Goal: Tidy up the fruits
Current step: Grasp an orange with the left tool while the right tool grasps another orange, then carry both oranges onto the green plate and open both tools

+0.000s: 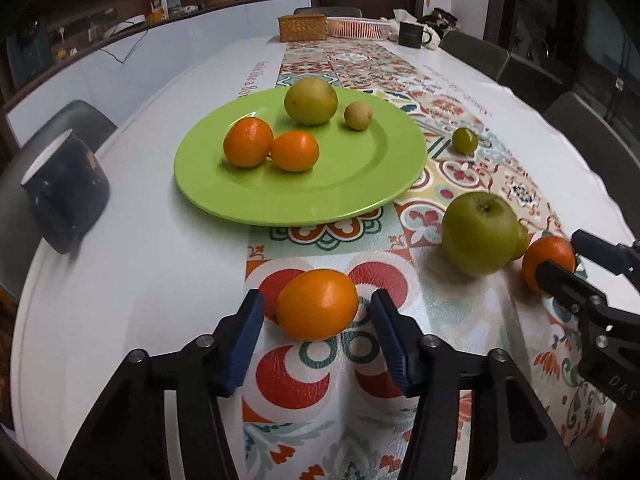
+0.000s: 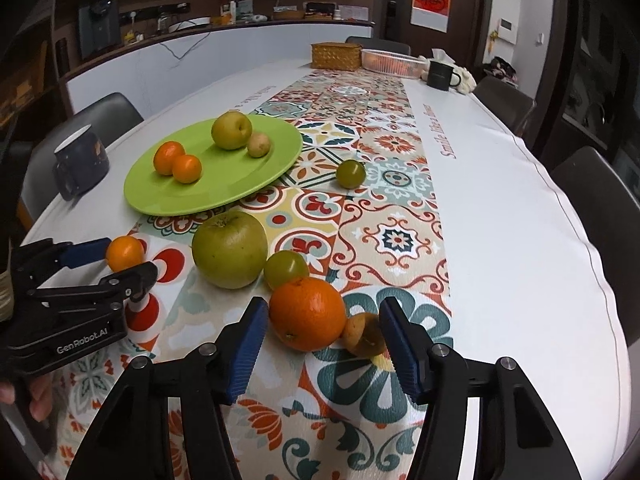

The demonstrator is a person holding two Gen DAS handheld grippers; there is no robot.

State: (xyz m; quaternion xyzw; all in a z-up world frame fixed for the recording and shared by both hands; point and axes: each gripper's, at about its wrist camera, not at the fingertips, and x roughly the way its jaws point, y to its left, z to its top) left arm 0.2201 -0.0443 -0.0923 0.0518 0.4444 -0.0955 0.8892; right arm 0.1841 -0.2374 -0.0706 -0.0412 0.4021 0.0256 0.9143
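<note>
Long white table (image 1: pixel 140 264) with a loud patterned runner (image 2: pixel 384 184) down the middle, kitchen counter behind it. In the left wrist view, a dark mug (image 1: pixel 66 196) sat at the far left edge. Right of it was the green plate (image 1: pixel 360 184) holding two small oranges, a pear and a little brownish fruit. At bottom centre the left gripper (image 1: pixel 316 320) straddled a small orange (image 1: pixel 317 304), with slim gaps showing on both sides, so not clamped. Further right stood a big green apple (image 1: pixel 480 232). In the right wrist view, the right gripper (image 2: pixel 324 334) at bottom centre bracketed a bigger orange (image 2: pixel 307 314) and a small brown fruit (image 2: pixel 362 334). Its left pad looked close to the orange, but I couldn't tell if it was pressing.
</note>
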